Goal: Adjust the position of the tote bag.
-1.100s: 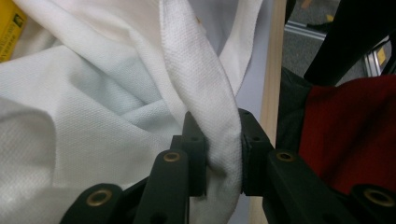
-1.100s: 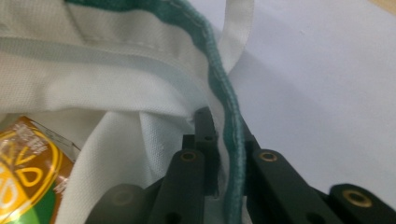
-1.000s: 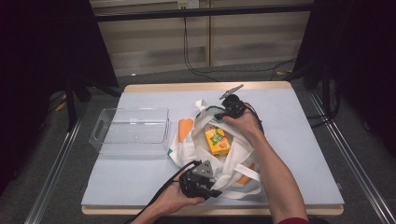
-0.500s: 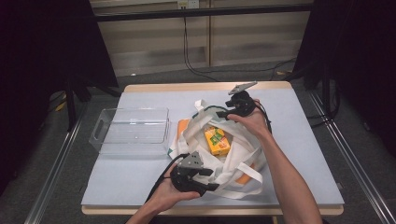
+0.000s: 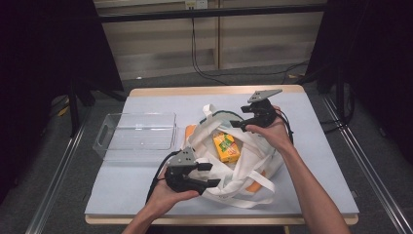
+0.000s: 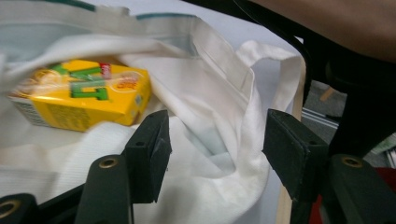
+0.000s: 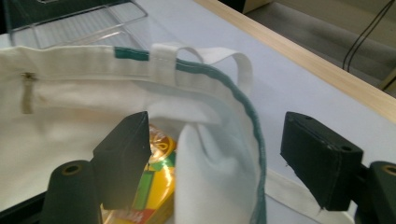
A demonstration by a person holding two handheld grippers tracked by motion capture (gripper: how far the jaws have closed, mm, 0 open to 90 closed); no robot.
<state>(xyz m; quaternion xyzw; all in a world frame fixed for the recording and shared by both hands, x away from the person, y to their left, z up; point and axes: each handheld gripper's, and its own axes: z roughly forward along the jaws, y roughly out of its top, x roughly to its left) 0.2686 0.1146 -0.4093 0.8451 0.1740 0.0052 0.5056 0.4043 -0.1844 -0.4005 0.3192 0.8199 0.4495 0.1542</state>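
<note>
A white cloth tote bag (image 5: 243, 161) with a green-trimmed rim lies open in the middle of the table, with a yellow box (image 5: 226, 146) inside it. My left gripper (image 5: 210, 175) hovers at the bag's near left rim. Its jaws have just been opening and stand open over slack bag cloth (image 6: 219, 107), with the yellow box (image 6: 79, 93) beyond the left jaw. My right gripper (image 5: 238, 118) is at the bag's far rim. Its jaws have also just been opening and stand open, with the green-trimmed rim (image 7: 243, 107) loose between them and the yellow box (image 7: 156, 186) below.
A clear plastic bin (image 5: 136, 134) stands to the left of the bag. Something orange (image 5: 190, 130) pokes out under the bag's left side, and more orange (image 5: 254, 187) shows near its front. The table's wooden far edge (image 5: 214, 90) lies behind.
Both grippers have opened and let go of the bag's rim. The left one has lifted and drawn back to the left, and the right one has lifted and moved right.
</note>
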